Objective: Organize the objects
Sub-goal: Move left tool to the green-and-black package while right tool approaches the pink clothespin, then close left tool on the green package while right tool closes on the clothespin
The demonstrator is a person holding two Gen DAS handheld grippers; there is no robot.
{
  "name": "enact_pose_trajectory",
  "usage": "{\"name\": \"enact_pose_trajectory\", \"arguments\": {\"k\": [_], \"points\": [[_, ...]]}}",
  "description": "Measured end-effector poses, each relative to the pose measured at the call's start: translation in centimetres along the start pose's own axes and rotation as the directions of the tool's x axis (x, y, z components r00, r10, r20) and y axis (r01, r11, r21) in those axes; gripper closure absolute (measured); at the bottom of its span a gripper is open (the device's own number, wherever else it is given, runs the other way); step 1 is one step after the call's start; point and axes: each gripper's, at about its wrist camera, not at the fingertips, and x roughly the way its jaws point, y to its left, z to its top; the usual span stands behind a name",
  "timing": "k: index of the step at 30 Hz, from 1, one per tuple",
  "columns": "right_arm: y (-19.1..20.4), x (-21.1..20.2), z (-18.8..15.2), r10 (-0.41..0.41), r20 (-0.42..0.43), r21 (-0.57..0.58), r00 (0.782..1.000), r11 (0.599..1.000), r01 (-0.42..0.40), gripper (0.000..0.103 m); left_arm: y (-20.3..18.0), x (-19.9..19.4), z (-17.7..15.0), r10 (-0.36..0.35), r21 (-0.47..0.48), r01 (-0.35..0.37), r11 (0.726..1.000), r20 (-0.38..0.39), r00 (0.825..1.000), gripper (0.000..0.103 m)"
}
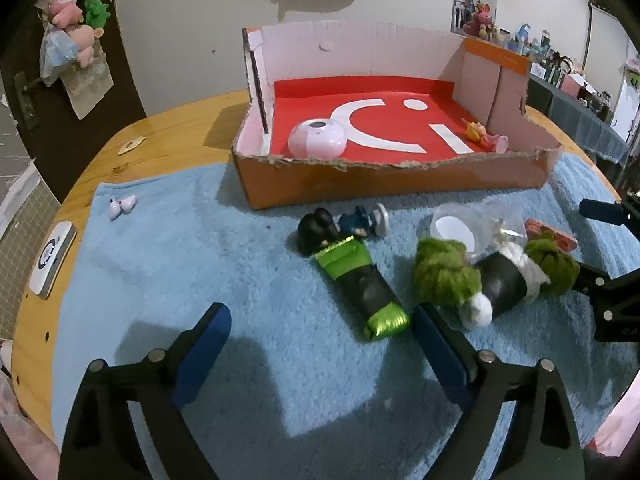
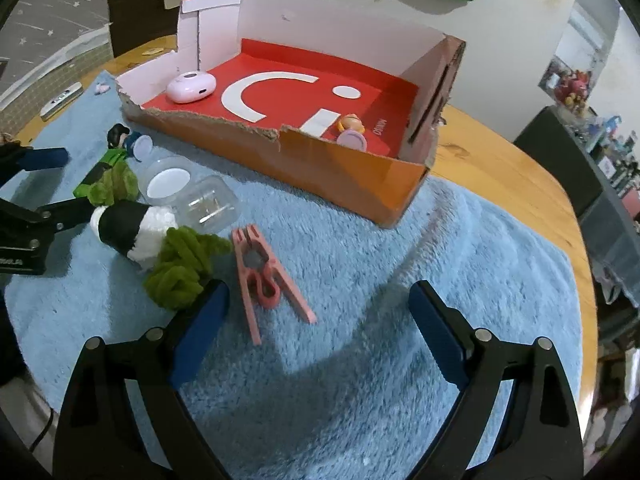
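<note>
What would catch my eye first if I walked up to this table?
Probably the torn cardboard box with its bright red floor, holding a pink pod-shaped case and a small toy figure. In front of it, on the fluffy blue towel, lie a pink clothespin and green yarn.

Each gripper (image 2: 318, 312) has 2 black arms, blue pads (image 2: 200, 334) (silver screws).
</note>
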Motion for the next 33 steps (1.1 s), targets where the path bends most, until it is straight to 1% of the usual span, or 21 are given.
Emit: {"name": "enact_pose_trajectory", "arguments": {"k": [2,3,4,5,7,8,10,12,13,14,15,16,17,18,22,24,25,26,27,30,33], "points": [[-0.2,0.2,0.2,0.020,-0.002,-0.005,1.000,1.000,-0.020,0.016,0.0,0.2,0.3,-0.003,-0.004,0.003,1.000,-0.004,1.000,0.013],[-0.4,0.3,0.3,0.034,-0.002,-0.005,0.999,0.999,-0.034,0.023,0.0,0.3,0.5,-0.008,-0.008,0.008,1.000,-0.006,1.000,0.017],[-0.5,0.4,0.4,0.051,-0.003,-0.001,0.999,0.999,-0.051,0.027,0.1,0.4,0.7,-0.015,-0.011,0.015,1.000,-0.009,1.000,0.018],[-0.7,0.6,0.5,0.078,-0.010,0.006,0.997,0.997,-0.078,0.029,0.1,0.6,0.8,-0.023,-0.013,0.023,1.000,-0.012,1.000,0.021],[-0.8,0.8,0.7,0.105,-0.011,0.011,0.994,0.994,-0.105,0.037,0.0,0.7,1.0,-0.030,-0.013,0.030,0.999,-0.014,0.999,0.023],[-0.8,0.8,0.8,0.117,-0.011,0.014,0.993,0.993,-0.116,0.038,-0.1,0.8,1.1,-0.036,-0.012,0.036,0.999,-0.014,0.999,0.025],[-0.7,0.8,0.9,0.137,-0.008,0.009,0.990,0.990,-0.137,0.048,0.0,0.8,1.1,-0.045,-0.013,0.045,0.999,-0.013,0.999,0.028],[-0.5,0.8,0.9,0.155,-0.004,0.002,0.988,0.988,-0.155,0.052,-0.1,0.8,1.1,-0.050,-0.010,0.050,0.999,-0.008,0.999,0.032],[-0.4,0.9,1.0,0.158,-0.002,-0.001,0.987,0.987,-0.158,0.056,-0.2,0.7,1.1,-0.050,-0.006,0.050,0.999,-0.005,0.999,0.033],[-0.3,0.9,1.0,0.171,0.000,-0.003,0.985,0.985,-0.171,0.060,-0.2,0.7,1.0,-0.051,-0.002,0.051,0.999,-0.002,0.999,0.036],[-0.2,0.8,1.0,0.185,0.002,-0.002,0.983,0.983,-0.185,0.068,-0.3,0.6,1.0,-0.056,0.002,0.056,0.998,0.002,0.998,0.041],[-0.2,0.8,1.0,0.195,0.003,0.000,0.981,0.981,-0.195,0.072,-0.3,0.5,0.9,-0.063,0.003,0.063,0.998,0.005,0.998,0.044],[-0.1,0.8,0.9,0.199,0.004,0.000,0.980,0.980,-0.199,0.074,-0.4,0.4,0.9,-0.070,0.007,0.070,0.998,0.007,0.998,0.051],[0.1,0.7,0.9,0.200,0.006,-0.004,0.980,0.980,-0.200,0.077,-0.5,0.3,0.9,-0.073,0.011,0.073,0.997,0.008,0.997,0.054],[0.3,0.5,0.6,0.194,0.023,0.010,0.981,0.981,-0.194,0.078,-0.8,0.1,0.7,-0.079,0.022,0.079,0.997,0.015,0.997,0.062],[0.2,0.3,0.4,0.197,0.033,0.030,0.980,0.980,-0.198,0.078,-0.7,0.0,0.7,-0.082,0.024,0.082,0.996,0.017,0.996,0.071],[0.2,0.2,0.4,0.197,0.037,0.036,0.980,0.979,-0.199,0.078,-0.7,0.0,0.7,-0.080,0.024,0.079,0.997,0.019,0.997,0.073],[0.2,0.1,0.2,0.193,0.040,0.044,0.980,0.980,-0.195,0.078,-0.6,0.0,0.6,-0.080,0.023,0.079,0.997,0.020,0.997,0.077],[0.2,0.0,0.2,0.190,0.043,0.050,0.981,0.980,-0.192,0.078,-0.4,-0.1,0.5,-0.082,0.016,0.082,0.997,0.021,0.996,0.079],[0.0,-0.5,0.0,0.188,0.057,0.073,0.981,0.979,-0.192,0.078,0.1,-0.3,0.4,-0.103,-0.001,0.103,0.995,0.020,0.995,0.079],[-0.1,-1.2,0.0,0.177,0.074,0.083,0.981,0.979,-0.183,0.078,0.3,-0.6,0.3,-0.108,-0.003,0.109,0.994,0.027,0.994,0.079]]}}
